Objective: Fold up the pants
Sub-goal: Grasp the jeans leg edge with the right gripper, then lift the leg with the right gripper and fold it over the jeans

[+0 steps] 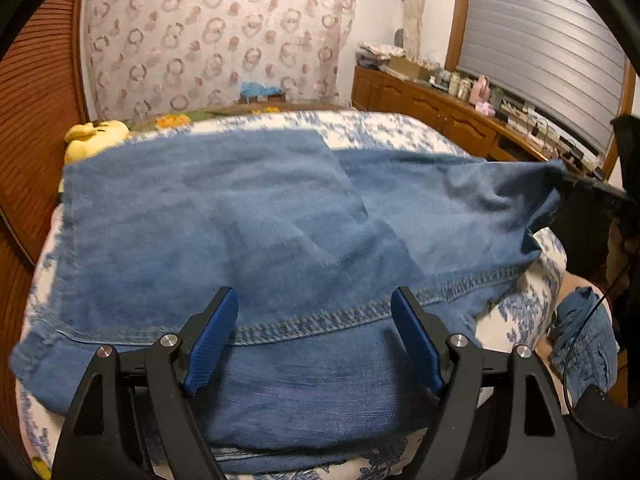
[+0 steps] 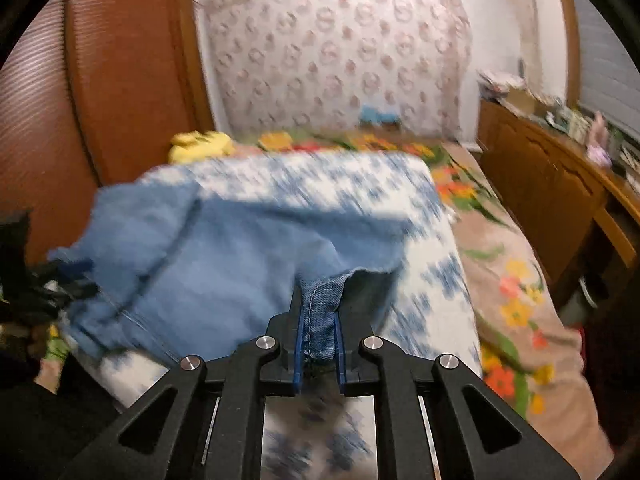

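Note:
Blue denim pants [image 1: 248, 216] lie spread over a white cushion with blue flowers [image 1: 384, 124], one layer folded across another. My left gripper [image 1: 314, 312] is open, its blue pads apart just above a stitched seam near the front edge. My right gripper [image 2: 319, 320] is shut on a stitched edge of the pants [image 2: 224, 256] and lifts it off the cushion [image 2: 304, 184]. In the left wrist view that lifted corner is held by the right gripper [image 1: 560, 178] at the far right.
A yellow plush [image 1: 94, 136] lies at the cushion's far left. A wooden cabinet [image 1: 432, 108] with clutter runs along the right under a window. A floral blanket [image 2: 508, 264] covers the bed to the right. A wooden wardrobe [image 2: 132, 72] stands left.

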Demonstrator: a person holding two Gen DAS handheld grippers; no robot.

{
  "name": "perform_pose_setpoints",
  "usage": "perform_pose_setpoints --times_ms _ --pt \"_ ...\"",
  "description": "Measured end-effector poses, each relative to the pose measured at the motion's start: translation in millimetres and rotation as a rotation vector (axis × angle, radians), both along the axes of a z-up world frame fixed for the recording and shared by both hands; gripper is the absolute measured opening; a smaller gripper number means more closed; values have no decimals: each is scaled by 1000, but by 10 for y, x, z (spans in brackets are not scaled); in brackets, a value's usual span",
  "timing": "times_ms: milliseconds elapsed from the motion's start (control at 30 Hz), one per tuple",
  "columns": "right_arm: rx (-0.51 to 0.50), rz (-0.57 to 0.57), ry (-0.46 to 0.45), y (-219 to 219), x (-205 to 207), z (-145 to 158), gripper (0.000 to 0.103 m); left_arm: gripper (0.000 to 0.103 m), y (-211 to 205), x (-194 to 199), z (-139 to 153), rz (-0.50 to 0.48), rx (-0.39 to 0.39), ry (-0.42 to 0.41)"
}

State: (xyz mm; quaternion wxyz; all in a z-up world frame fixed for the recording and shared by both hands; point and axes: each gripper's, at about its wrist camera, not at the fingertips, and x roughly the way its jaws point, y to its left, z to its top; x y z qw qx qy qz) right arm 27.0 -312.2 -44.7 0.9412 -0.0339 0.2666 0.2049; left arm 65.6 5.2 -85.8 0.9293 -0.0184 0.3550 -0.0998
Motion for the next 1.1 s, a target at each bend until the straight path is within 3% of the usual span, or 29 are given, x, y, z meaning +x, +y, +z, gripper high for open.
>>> perform_pose_setpoints --times_ms 233,433,733,1100 --pt "19 180 -128 681 -104 560 11 79 178 -108 212 60 7 -50" --pt "14 305 -178 1283 -107 792 11 79 439 -245 342 116 4 -88" --pt "29 424 -176 1694 -32 859 11 80 656 -372 419 160 35 -108" --pt "37 550 -101 1863 516 714 11 79 878 -473 391 203 26 -110"
